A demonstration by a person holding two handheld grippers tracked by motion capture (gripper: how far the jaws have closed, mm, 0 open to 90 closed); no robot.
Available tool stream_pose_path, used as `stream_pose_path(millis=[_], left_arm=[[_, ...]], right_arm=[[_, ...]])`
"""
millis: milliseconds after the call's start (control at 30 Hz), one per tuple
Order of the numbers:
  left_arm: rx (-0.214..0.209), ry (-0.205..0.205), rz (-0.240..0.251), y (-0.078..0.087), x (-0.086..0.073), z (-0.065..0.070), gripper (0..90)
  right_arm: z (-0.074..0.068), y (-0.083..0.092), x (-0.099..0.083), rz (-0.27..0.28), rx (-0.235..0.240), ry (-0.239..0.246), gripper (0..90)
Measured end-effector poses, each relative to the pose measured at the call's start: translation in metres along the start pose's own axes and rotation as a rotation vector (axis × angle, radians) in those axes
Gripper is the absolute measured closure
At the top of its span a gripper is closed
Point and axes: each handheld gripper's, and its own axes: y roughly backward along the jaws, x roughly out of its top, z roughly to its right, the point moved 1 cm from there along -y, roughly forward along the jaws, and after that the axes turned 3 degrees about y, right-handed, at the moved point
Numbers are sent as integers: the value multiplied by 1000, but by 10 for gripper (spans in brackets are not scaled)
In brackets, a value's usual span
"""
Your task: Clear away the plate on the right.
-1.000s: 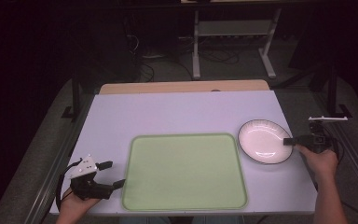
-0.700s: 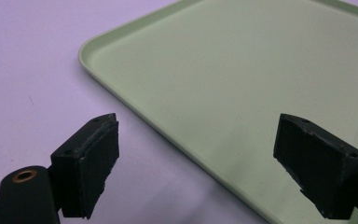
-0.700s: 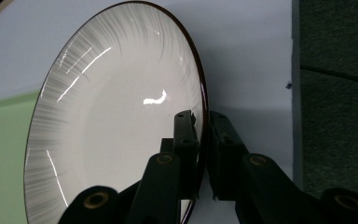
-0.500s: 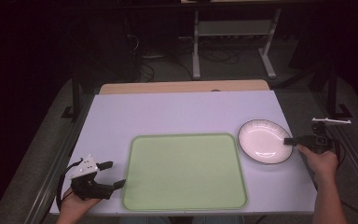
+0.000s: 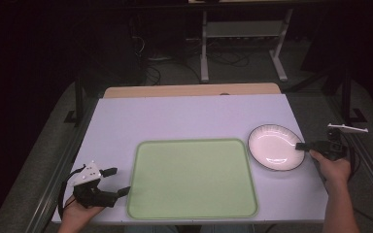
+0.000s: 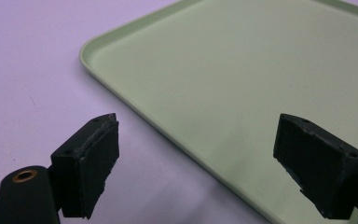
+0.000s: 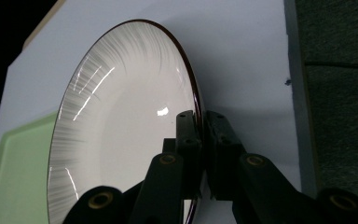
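Note:
A white plate (image 5: 274, 145) with a thin dark rim lies on the table at the right, beside a pale green tray (image 5: 192, 179). My right gripper (image 5: 301, 145) reaches in from the right. In the right gripper view its jaws are pinched on the plate's (image 7: 121, 121) near edge, one pad inside the rim and one outside, so the right gripper (image 7: 200, 123) is shut on it. My left gripper (image 5: 119, 180) rests at the table's front left, open, with nothing between its pads. In the left gripper view the left gripper (image 6: 200, 158) faces the tray's (image 6: 242, 84) corner.
The lilac table top (image 5: 189, 116) has a wooden strip (image 5: 189, 91) along its far edge. Dark floor, cables and a metal stand (image 5: 243, 34) lie beyond it. The tray holds nothing.

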Motion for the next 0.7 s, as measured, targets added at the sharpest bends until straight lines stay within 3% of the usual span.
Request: stream_pose_path(millis=[100, 333, 467, 700], left_arm=[[1, -1, 4, 0, 0, 0, 142], [0, 2, 1, 0, 0, 0, 142], [1, 2, 2, 0, 0, 0, 141], [2, 3, 2, 0, 0, -1, 142]], right_arm=[[2, 0, -1, 14, 24, -26, 838], [2, 2, -2, 32, 47, -31, 833], [0, 3, -1, 29, 41, -20, 833], [-4, 8, 0, 34, 76, 0, 819]])
